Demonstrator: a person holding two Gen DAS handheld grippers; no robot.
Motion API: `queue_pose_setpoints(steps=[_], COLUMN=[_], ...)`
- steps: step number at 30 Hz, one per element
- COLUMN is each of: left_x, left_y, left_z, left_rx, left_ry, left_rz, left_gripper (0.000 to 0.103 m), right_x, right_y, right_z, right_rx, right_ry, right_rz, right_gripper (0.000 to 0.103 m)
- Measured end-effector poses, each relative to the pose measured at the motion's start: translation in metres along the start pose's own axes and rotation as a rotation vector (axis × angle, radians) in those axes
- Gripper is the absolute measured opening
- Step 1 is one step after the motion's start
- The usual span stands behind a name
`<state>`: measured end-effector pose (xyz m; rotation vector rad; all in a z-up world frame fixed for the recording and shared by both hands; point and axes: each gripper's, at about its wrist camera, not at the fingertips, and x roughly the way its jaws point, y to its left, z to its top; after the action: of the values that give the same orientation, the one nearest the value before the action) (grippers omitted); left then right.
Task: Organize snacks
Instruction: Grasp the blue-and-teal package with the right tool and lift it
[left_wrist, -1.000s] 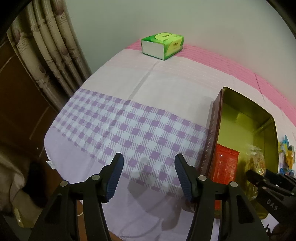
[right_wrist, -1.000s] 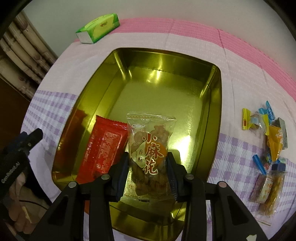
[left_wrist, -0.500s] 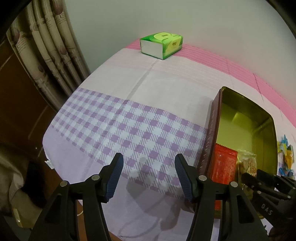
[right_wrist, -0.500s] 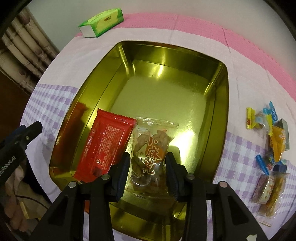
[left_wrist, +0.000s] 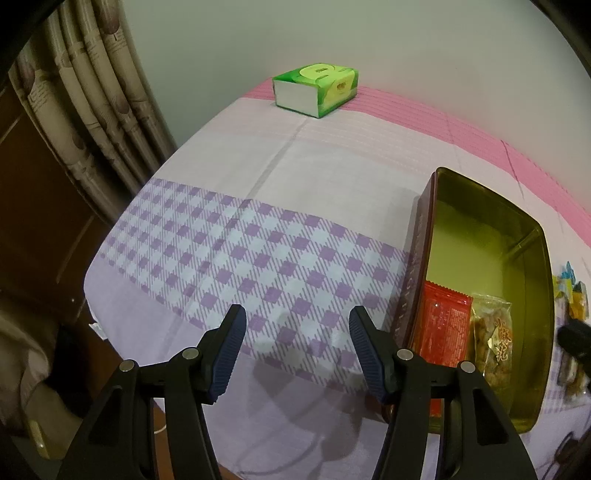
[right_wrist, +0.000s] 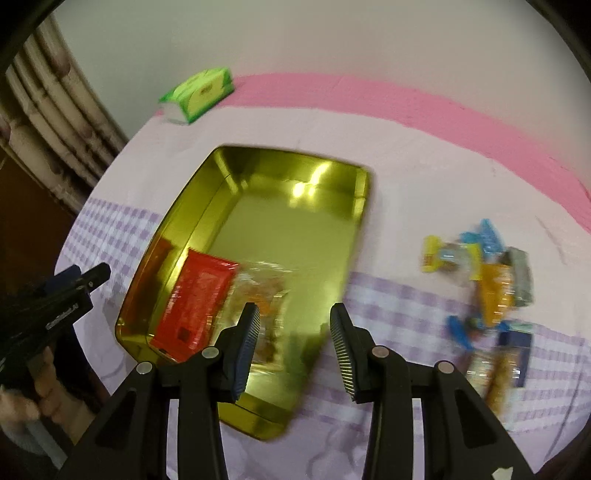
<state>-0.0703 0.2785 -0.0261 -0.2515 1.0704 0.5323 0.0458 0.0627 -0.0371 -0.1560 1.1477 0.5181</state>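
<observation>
Right wrist view, your right gripper (right_wrist: 293, 328) spread and empty above the gold tin (right_wrist: 360, 199), red packet (right_wrist: 195, 302) inside, your left gripper (left_wrist: 295, 332) spread over the checked cloth (left_wrist: 236, 251)

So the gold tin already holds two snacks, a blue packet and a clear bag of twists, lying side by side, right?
Nearly. The gold tin does hold two snacks side by side, but the packet next to the clear bag of twists is red, not blue. The left wrist view shows it sharply. The blue wrappers lie in the loose pile on the cloth outside the tin.
</observation>
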Motion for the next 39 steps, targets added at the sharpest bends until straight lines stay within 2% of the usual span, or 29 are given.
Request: queue_pose_setpoints(steps=[5, 10, 13, 17, 22, 26, 32, 39], left_x=[0.000, -0.001, -0.001, -0.004, -0.011, -0.019, -0.033, -0.051], left_y=[-0.001, -0.003, -0.006, -0.008, -0.013, -0.026, -0.058, -0.105], left_z=[-0.001, -0.001, -0.001, 0.001, 0.003, 0.001, -0.006, -0.009], left_rx=[0.004, 0.009, 0.025, 0.032, 0.026, 0.056, 0.128, 0.203], left_ry=[0.002, 0.001, -0.001, -0.007, -0.017, -0.010, -0.003, 0.002], left_rz=[-0.002, 0.001, -0.002, -0.010, -0.017, -0.033, -0.057, -0.150], left_gripper=[0.059, 0.059, 0.060, 0.060, 0.060, 0.060, 0.060, 0.060], right_x=[-0.031, -0.043, -0.042, -0.033, -0.011, 0.003, 0.016, 0.025], right_y=[-0.060, -0.146, -0.186, -0.218, -0.221, -0.213, -0.202, -0.210], right_z=[-0.002, -0.008, -0.020, -0.042, -0.055, -0.053, -0.043, -0.043], right_rx=[0.058, 0.185, 0.243, 0.270, 0.269, 0.262, 0.217, 0.193], right_ry=[-0.046, -0.024, 0.008, 0.045, 0.071, 0.073, 0.064, 0.067], right_rz=[-0.101, -0.200, -0.219, -0.216, -0.150, -0.104, -0.110, -0.099], right_gripper=[0.038, 0.039, 0.039, 0.039, 0.040, 0.048, 0.050, 0.050])
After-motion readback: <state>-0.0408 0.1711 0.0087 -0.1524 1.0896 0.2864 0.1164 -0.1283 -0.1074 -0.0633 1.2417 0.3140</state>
